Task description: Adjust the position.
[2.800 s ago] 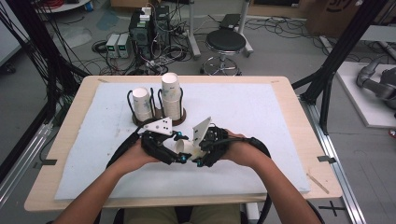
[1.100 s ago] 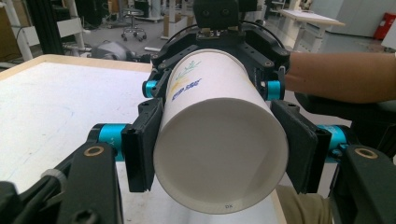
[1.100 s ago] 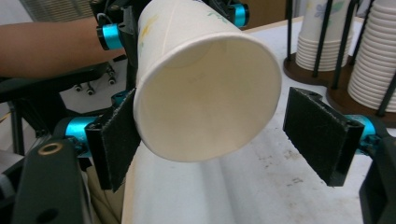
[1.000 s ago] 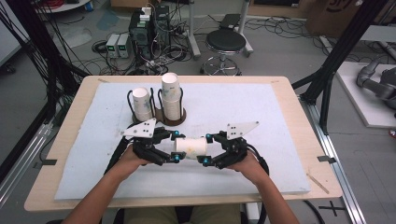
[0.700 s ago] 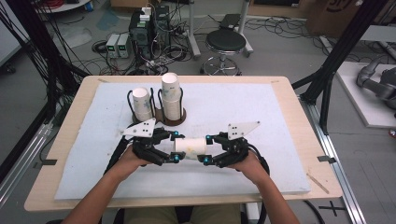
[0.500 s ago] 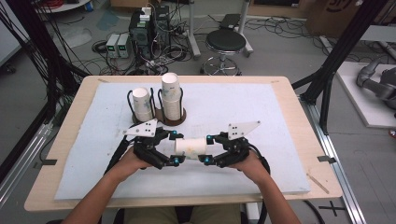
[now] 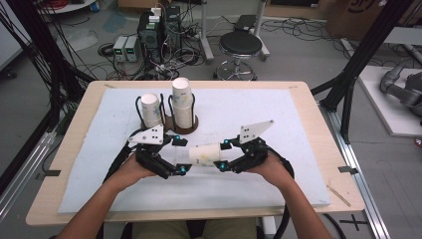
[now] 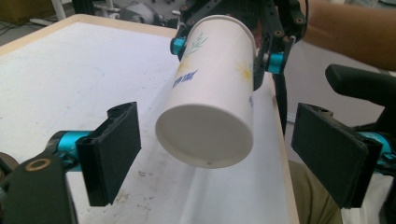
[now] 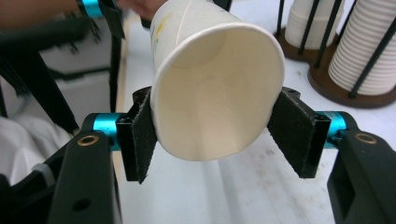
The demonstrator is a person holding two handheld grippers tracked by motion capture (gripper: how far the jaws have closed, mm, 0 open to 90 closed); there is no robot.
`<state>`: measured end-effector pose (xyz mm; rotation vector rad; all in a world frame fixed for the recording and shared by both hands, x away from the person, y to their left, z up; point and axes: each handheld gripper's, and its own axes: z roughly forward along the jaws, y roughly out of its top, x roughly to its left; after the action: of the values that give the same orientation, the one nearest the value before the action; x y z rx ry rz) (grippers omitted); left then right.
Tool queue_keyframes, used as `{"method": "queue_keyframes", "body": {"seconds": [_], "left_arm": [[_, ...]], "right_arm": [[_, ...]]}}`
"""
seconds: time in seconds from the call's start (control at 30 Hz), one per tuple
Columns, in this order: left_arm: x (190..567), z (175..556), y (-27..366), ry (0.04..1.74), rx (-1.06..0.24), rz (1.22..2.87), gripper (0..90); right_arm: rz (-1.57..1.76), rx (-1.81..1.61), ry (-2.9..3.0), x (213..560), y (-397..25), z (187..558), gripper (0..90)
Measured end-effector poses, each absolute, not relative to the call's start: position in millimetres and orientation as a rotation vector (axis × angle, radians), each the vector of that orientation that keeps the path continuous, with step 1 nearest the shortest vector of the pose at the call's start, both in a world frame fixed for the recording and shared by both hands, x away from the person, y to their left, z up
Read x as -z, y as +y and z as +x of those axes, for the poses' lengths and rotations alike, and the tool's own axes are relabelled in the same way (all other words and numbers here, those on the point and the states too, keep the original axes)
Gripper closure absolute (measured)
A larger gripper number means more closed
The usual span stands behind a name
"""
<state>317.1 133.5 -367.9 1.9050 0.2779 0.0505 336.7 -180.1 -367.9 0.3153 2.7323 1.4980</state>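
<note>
Work in hand: a single paper cup (image 7: pixel 205 154) is being handled between two hand-held tongs, apparently after being taken off a stack.
Landmark: the cup holder (image 7: pixel 177 124), a dark round base with upright wire posts, is set toward the far left part of the desk (image 7: pixel 298 149).
Stacks: two stacks of cups (image 7: pixel 182 102) are kept upside down in the holder, the taller one at the right.
Cup: it is held on its side in the air, just in front of the holder and clear of the desk pad, with its mouth toward the right tongs and its closed bottom toward the left tongs.
Right tongs (image 9: pixel 212 133): clamped on the cup at its rim; the rim is pressed slightly out of round between the two pads (image 9: pixel 140 135).
Left tongs (image 8: pixel 224 154): spread wide apart, one jaw on either side of the cup's bottom, nothing touched.
Done, as judged: the cup seems already separated from the stacks and is carried by the right tongs alone.
Left, as judged: the cup has not yet been set down; whether it is meant to be stood on the desk or passed to the left tongs cannot be told.
Care needed: the thin wall is easily crushed, so a light squeeze is called for.
</note>
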Motion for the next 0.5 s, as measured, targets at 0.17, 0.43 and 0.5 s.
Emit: {"method": "queue_keyframes", "body": {"seconds": [0.17, 0.43, 0.5], "left_arm": [[367.3, 317.2, 132.0, 0.279, -0.059, 1.94, 16.4], [365.2, 317.4, 128.3, 0.274, -0.069, 1.991, 16.5], [365.0, 318.3, 127.9, 0.272, -0.063, 2.0, 16.8]], "right_arm": [[0.261, -1.368, 2.788, 360.5, -170.9, 337.6, 36.4], [0.171, -1.147, 2.853, 342.7, -153.0, 338.3, 36.4], [0.151, -1.1, 2.868, 338.5, -149.0, 338.5, 36.4]]}}
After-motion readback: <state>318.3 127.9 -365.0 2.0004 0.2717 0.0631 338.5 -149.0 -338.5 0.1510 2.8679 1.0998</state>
